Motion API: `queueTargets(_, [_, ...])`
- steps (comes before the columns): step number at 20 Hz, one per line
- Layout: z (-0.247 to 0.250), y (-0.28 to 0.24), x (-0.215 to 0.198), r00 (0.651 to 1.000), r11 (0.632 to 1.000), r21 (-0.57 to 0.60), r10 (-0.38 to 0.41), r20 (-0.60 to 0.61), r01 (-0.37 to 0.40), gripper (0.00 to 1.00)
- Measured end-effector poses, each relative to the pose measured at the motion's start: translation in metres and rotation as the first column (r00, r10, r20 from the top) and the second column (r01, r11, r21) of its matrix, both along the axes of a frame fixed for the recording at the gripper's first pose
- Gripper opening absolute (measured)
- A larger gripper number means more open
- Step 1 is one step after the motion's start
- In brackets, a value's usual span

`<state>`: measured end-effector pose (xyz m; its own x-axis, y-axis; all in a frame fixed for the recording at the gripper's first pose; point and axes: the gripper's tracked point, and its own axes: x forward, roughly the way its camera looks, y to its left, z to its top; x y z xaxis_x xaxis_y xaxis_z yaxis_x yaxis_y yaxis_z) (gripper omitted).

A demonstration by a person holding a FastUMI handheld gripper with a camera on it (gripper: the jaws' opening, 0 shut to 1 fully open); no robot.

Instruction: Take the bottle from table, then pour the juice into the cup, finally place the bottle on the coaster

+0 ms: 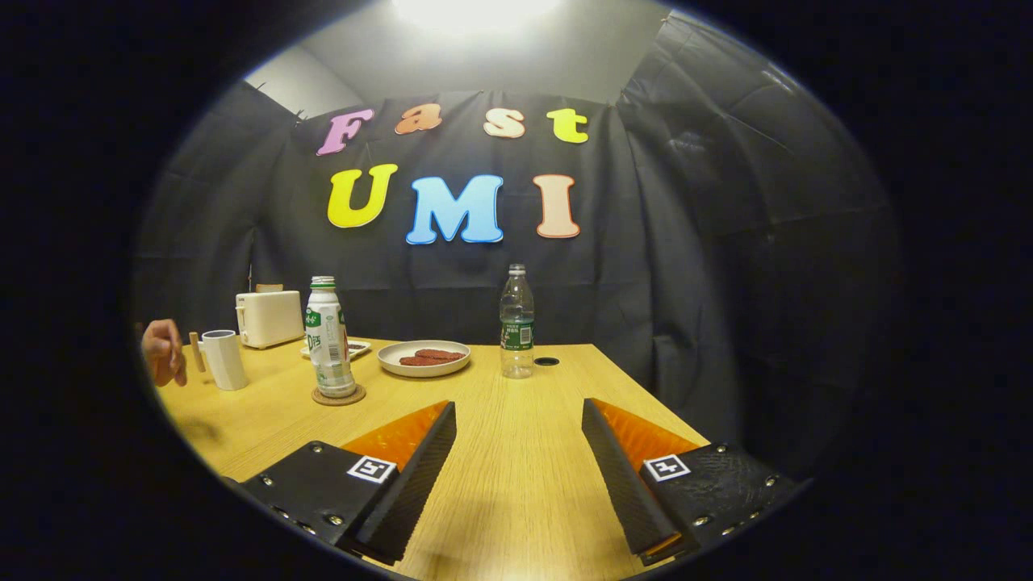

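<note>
A white juice bottle [329, 343] with a green label and green cap stands upright on a round cork coaster [338, 395], ahead and left of my fingers. A white cup [223, 359] with a wooden handle stands further left on the wooden table [516, 452]. My gripper [519, 411] is open over the near part of the table, with nothing between its fingers; the bottle is well beyond the left finger [420, 468].
A clear water bottle [516, 323] stands straight ahead near a small black hole [546, 361] in the table. A plate [424, 358] with dark red food sits between the bottles. A white toaster [269, 318] stands at the back left. A person's hand [164, 352] is beside the cup.
</note>
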<state>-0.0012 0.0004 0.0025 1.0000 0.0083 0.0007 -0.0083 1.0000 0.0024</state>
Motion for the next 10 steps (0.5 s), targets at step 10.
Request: queueTargets(10, [-0.0019, -0.0001, 0.0002, 1.0, 1.0, 0.003, 0.0, -0.003, 0.0, 0.96])
